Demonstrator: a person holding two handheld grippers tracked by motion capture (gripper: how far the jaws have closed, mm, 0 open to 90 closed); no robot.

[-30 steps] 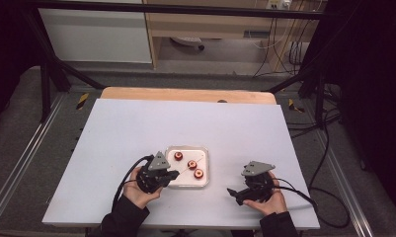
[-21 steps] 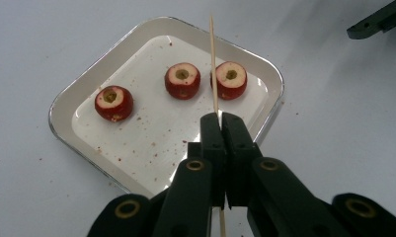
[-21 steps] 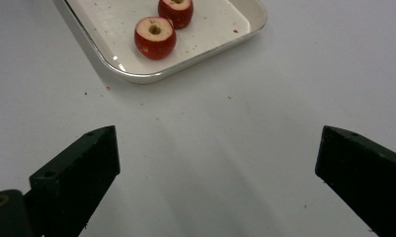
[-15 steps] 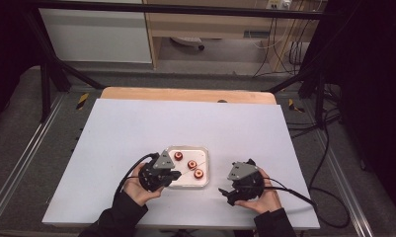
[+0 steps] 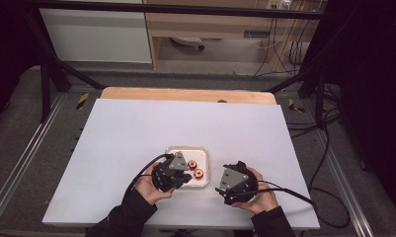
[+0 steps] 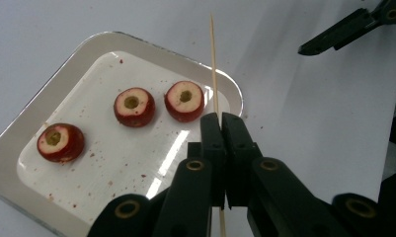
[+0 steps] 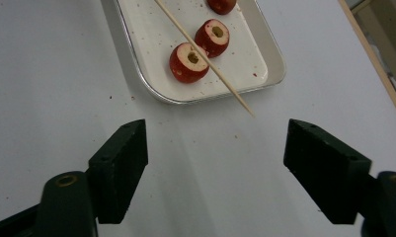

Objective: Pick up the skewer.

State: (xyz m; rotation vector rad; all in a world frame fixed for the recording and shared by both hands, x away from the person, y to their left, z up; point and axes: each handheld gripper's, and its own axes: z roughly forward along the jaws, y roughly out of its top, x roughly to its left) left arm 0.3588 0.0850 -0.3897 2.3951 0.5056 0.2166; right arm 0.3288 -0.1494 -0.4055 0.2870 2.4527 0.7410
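A white tray point(image 6: 47, 84) holds three cored red fruit pieces point(image 6: 60, 141) point(image 6: 134, 106) point(image 6: 184, 100). My left gripper point(image 6: 221, 118) is shut on a thin wooden skewer point(image 6: 214, 64), whose tip points past the tray's far rim. In the high view the left gripper point(image 5: 178, 173) hangs over the tray's point(image 5: 185, 148) near left part. My right gripper point(image 7: 217, 148) is open and holds nothing, low over the table just off the tray point(image 7: 136, 54). The skewer point(image 7: 205, 61) slants across the nearest fruit piece point(image 7: 188, 61), its tip toward the right gripper point(image 5: 224, 185).
A white sheet point(image 5: 136, 133) covers the table, with a wooden edge point(image 5: 185, 94) at the far side. Black cables point(image 5: 294, 190) trail from both grippers toward the near edge. Red crumbs speckle the tray and the sheet beside it.
Both hands have moved inward toward the tray. The left gripper with the skewer has shifted right over the tray's edge, and the right gripper has shifted left.
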